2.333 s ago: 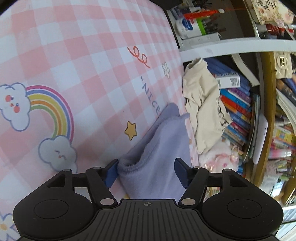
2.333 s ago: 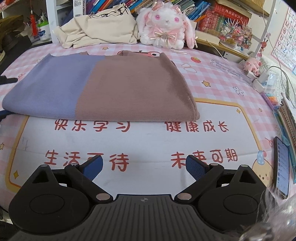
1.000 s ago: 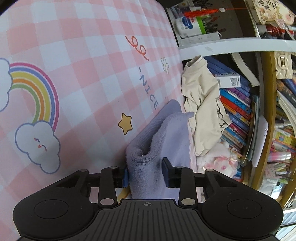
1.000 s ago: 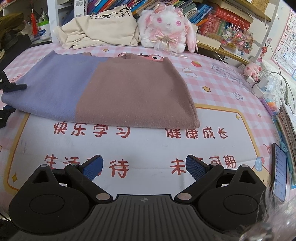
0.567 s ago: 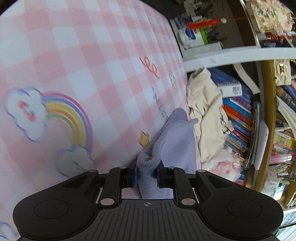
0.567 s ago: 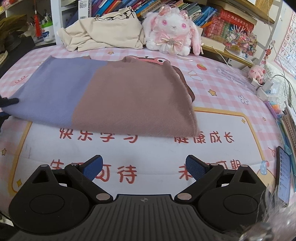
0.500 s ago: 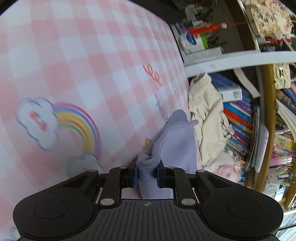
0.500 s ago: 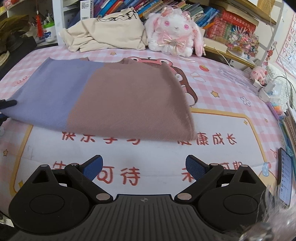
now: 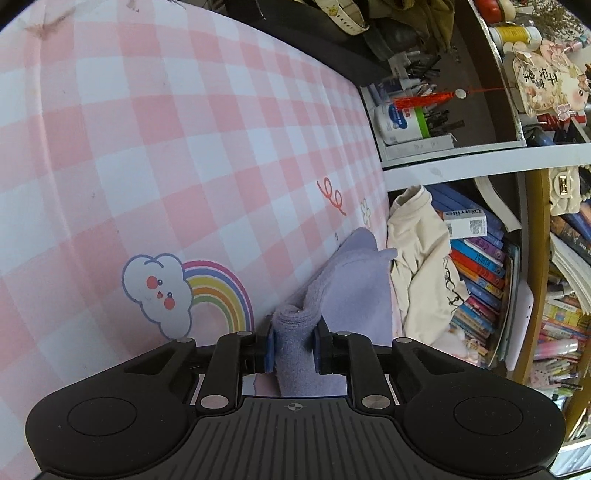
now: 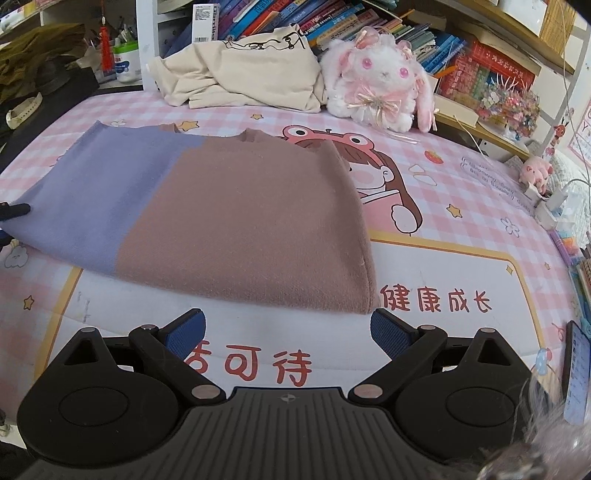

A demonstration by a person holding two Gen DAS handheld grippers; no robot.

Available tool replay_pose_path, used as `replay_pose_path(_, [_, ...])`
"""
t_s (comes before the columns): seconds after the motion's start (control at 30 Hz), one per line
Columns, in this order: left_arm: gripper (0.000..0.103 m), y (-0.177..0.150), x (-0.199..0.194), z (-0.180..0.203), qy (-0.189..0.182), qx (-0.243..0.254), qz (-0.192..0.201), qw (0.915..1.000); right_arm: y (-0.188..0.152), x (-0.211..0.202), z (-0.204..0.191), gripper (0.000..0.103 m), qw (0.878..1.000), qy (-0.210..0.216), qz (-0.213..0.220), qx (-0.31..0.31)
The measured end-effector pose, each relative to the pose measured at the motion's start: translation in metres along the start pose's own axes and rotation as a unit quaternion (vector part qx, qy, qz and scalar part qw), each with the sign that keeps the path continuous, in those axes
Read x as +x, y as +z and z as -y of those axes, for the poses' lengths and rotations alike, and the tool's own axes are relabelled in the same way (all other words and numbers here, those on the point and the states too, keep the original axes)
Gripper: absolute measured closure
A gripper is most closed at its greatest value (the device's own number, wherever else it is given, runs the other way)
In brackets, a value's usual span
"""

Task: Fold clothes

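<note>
Item: sweater [image 10: 207, 218], two-tone (lilac at one end, brown at the other), lying flat and already doubled over on the counter [image 10: 424, 266], its long axis running side to side across the right wrist view. Left hand-held gripper [image 9: 293, 341]: jaws closing narrowly within the last second on a bunched lilac edge, pads pressing the knit from both sides; this is gripping the sweater's left end, and its finger tip is showing as a dark tip at the left margin of the right view. Right hand-held gripper [image 10: 288, 326]: jaws standing wide apart, holding nothing, hovering just short of the sweater's near brown hem, with the brown corner lying just ahead of its right finger. Judged relation: the sweater is stretching from the left grip away toward the right, so the right hand is the nearer one to the free brown end (the end likely to need taking for the next fold). Surface: a pink-and-white checked mat with a rainbow [image 9: 218, 291], cartoon figures and red characters, lying smooth. Room: a cream garment [image 10: 243, 77] heaped beyond the sweater, a plush rabbit [image 10: 380, 85] beside it, bookshelves [image 10: 369, 26] crowding behind, a phone [image 10: 576, 376] resting at the right edge.
</note>
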State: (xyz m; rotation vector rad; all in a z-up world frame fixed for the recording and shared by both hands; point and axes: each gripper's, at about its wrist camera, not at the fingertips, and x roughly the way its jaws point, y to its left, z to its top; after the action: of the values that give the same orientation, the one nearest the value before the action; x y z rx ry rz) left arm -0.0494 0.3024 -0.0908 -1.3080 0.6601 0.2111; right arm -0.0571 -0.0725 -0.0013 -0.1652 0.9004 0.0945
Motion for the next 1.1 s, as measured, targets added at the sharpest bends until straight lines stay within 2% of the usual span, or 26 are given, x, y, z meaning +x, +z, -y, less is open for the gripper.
replay_pose_path(0.63, [0.082, -0.002, 0.0, -0.001, -0.007, -0.003, 0.008, 0.9999, -0.004, -0.001, 0.003, 0.006, 1.0, -0.002, -0.004, -0.001])
replay_pose_path(1.1, [0.082, -0.014, -0.002, 0.004, 0.009, -0.014, 0.048, 0.9987, 0.007, 0.012, 0.032, 0.006, 1.0, 0.025, 0.006, -0.009])
